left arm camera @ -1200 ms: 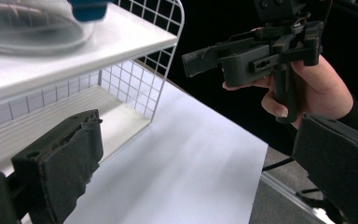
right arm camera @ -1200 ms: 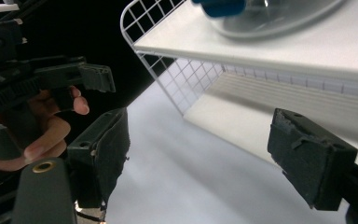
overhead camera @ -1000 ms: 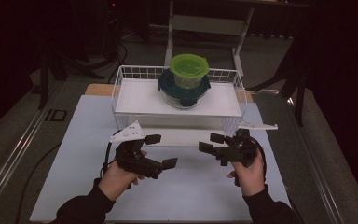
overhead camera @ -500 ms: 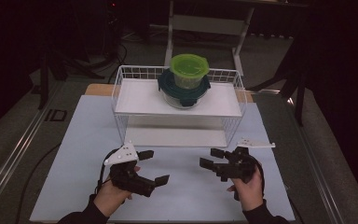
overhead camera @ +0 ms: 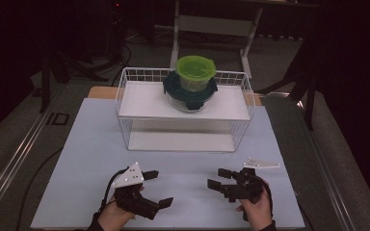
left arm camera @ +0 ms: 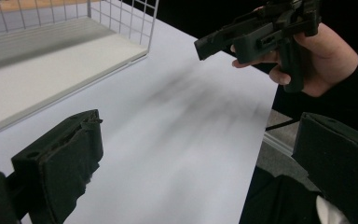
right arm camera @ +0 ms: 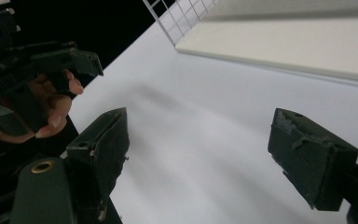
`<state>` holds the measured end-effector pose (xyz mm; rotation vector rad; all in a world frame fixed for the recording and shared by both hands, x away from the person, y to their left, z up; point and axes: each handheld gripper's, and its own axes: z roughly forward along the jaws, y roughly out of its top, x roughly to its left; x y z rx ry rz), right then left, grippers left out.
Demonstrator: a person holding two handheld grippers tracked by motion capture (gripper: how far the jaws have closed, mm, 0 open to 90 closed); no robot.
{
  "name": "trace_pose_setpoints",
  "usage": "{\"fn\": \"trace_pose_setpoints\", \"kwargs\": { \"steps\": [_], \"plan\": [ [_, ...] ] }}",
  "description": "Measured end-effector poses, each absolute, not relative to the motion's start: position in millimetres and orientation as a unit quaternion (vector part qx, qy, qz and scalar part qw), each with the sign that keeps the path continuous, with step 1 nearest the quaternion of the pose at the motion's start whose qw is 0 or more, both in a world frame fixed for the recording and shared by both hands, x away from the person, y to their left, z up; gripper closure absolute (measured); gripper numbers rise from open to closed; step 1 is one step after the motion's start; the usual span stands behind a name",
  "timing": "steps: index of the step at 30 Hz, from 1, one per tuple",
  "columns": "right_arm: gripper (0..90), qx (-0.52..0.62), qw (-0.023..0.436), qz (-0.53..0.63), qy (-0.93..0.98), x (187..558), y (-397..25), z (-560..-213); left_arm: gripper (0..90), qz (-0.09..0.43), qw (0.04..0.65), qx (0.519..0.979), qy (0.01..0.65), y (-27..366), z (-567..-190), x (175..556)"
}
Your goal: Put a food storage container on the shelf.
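Note:
My left gripper [overhead camera: 160,188] hovers over the white table near its front edge, left of centre, open with nothing between its jaws. My right gripper [overhead camera: 215,178] is level with it on the right, also open and empty, and the two point toward each other. In the left gripper view, the left gripper [left arm camera: 196,163] looks across bare table at the right gripper [left arm camera: 256,35] in a hand. In the right gripper view, the right gripper [right arm camera: 205,149] faces the left gripper [right arm camera: 37,60].
A white wire rack [overhead camera: 243,127] with two shelves stands at the middle of the table, behind both grippers. On its top shelf sits a clear bowl with a dark teal lid [overhead camera: 173,89], and on that a green-lidded container [overhead camera: 195,67]. The table's front edge is close below the hands.
Both hands have drawn back from the rack toward the front edge of the table. Both grippers stayed open and empty.

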<state>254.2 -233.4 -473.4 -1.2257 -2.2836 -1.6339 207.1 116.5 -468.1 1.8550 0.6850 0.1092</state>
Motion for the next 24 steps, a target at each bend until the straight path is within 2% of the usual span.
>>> {"fn": "trace_pose_setpoints", "kwargs": {
  "steps": [11,24],
  "plan": [
    [19.1,-0.388,0.017,-0.524,-0.758,241,-249,-488,1.2,0.051,0.559,0.776,0.288,126,-486,199],
    [18.9,-0.402,0.015,-0.524,-0.751,239,-269,-500,1.2,0.063,0.566,0.767,0.295,137,-496,192]
  ]
}}
